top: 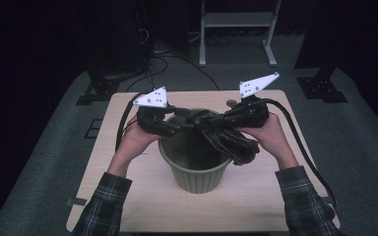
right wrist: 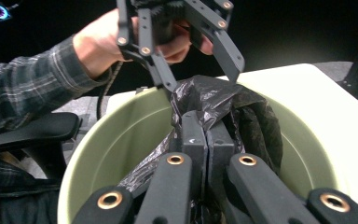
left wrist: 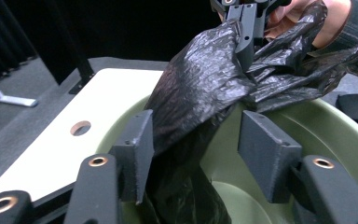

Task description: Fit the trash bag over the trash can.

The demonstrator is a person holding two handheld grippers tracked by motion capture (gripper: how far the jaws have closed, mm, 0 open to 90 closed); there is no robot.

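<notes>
High view: a black plastic bin bag (top: 226, 135), thin, limp and light and likely slippery, so best pinched at a gathered fold near its edge, is draped over the far right rim of the green bin (top: 194, 172) on the table (top: 256, 196), between the left gripper (top: 177, 120) and the right gripper (top: 216, 120). Left gripper view: the jaws stand about half open astride a hanging fold of the bag (left wrist: 200, 88), with no firm pinch evident. Right gripper view: the jaws are pressed together on a bunched pleat of the bag (right wrist: 214, 100) inside the bin (right wrist: 116, 140).
</notes>
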